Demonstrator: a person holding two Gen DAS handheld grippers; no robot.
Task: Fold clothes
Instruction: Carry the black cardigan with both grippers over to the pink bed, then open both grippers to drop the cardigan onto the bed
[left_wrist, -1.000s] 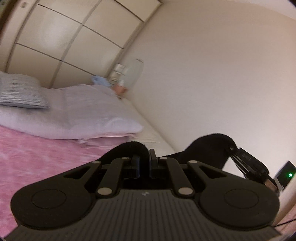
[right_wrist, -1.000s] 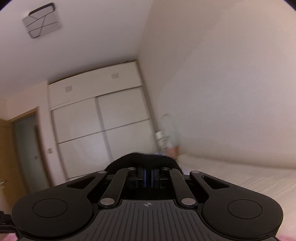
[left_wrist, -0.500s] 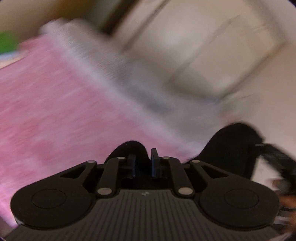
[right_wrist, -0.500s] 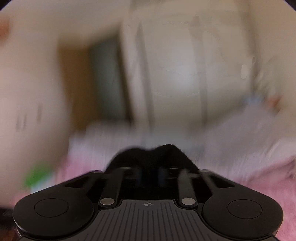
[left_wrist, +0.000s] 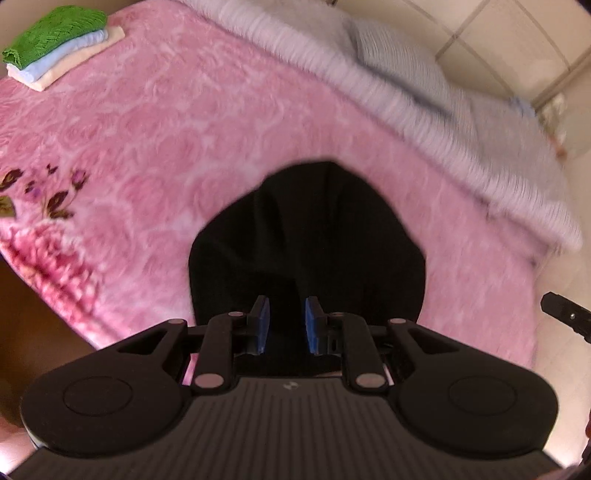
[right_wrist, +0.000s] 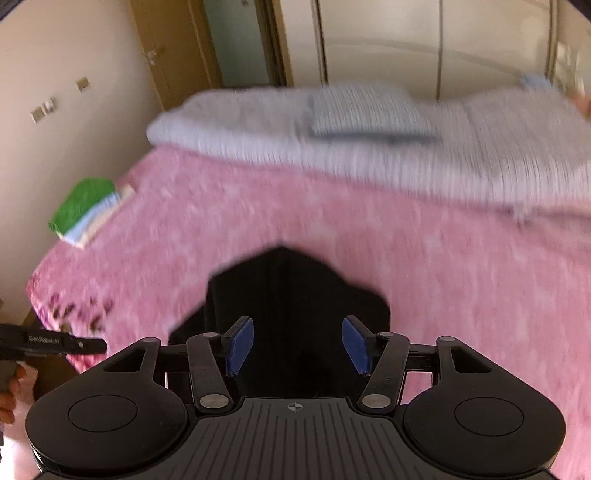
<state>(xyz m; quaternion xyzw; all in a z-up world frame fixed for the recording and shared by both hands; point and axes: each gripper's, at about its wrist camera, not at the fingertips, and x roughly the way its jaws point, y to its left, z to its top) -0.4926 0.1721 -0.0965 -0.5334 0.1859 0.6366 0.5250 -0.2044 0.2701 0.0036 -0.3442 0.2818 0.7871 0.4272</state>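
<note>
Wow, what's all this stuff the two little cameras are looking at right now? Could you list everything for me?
black fabric garment: one, black, on the pink blanket, just ahead of both grippers
pink rose-patterned blanket: one, pink, covering the bed
stack of folded clothes: one, green over pale blue over cream, far corner of the blanket
lilac ribbed quilt: one, lilac, far end of the bed
wardrobe doors: cream, behind the bed
left gripper: black, blue pads, slightly parted
right gripper: black, blue pads, wide apart

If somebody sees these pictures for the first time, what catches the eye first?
The black garment lies on the pink blanket, right in front of both grippers. A folded stack with a green piece on top sits at the blanket's far corner, and grey bedding lies across the far end of the bed.
</note>
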